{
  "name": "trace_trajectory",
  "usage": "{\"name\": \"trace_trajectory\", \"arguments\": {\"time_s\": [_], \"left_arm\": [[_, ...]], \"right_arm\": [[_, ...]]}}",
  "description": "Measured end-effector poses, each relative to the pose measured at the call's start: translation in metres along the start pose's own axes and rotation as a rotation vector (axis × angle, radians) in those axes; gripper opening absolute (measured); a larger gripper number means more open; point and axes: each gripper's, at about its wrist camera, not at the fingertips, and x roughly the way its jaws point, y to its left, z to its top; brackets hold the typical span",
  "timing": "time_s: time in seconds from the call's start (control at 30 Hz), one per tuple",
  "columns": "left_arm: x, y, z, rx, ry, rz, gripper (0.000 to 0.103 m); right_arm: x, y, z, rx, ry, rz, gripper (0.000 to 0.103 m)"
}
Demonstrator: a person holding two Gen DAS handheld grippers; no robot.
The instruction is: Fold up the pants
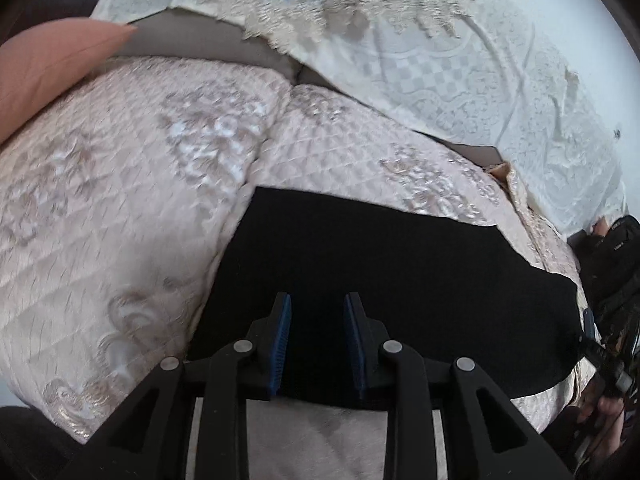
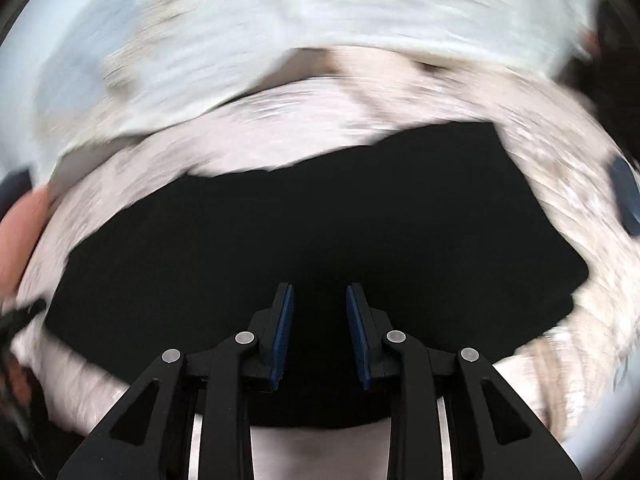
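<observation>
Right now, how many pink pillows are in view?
1: the pink pillow at the far left of the quilted cover, beyond the black pants. Others may be hidden.

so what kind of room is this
Most likely a living room at home: the black pants lie on a sofa-like seat under a quilted pink cover, with a lace-trimmed white throw over the back and a pink cushion beside it.

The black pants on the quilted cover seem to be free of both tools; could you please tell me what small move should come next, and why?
Probably lower the left tool onto the near edge of the black pants and close: both tools are open and empty, and the pants lie flat on the quilted cover.
</observation>
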Motion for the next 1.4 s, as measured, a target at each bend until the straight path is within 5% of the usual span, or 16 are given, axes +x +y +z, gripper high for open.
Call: {"name": "trace_trajectory", "arguments": {"time_s": [0.07, 0.17, 0.43, 1.03, 1.17, 1.4], "left_arm": [[0.003, -0.01, 0.004, 0.021, -0.002, -0.009, 0.029], [0.016, -0.026, 0.013, 0.056, 0.005, -0.018, 0.029], [0.056, -0.049, 0.02, 0.136, 0.064, 0.023, 0.029], [0.008, -0.064, -0.022, 0.217, 0.013, 0.056, 0.029], [0.021, -0.058, -0.03, 0.21, 0.045, 0.065, 0.029], [0.003, -0.063, -0.027, 0.212, 0.011, 0.093, 0.029]], "right_arm": [[-0.003, -0.003, 0.013, -0.026, -0.033, -0.081, 0.028], [0.0, -0.009, 0.034, -0.019, -0.063, -0.071, 0.028], [0.034, -0.026, 0.057, -0.027, -0.002, -0.217, 0.028], [0.004, 0.117, -0.033, -0.313, 0.025, 0.023, 0.03], [0.022, 0.13, -0.05, -0.357, 0.09, 0.052, 0.032], [0.009, 0.138, -0.052, -0.381, 0.054, 0.057, 0.033]]}}
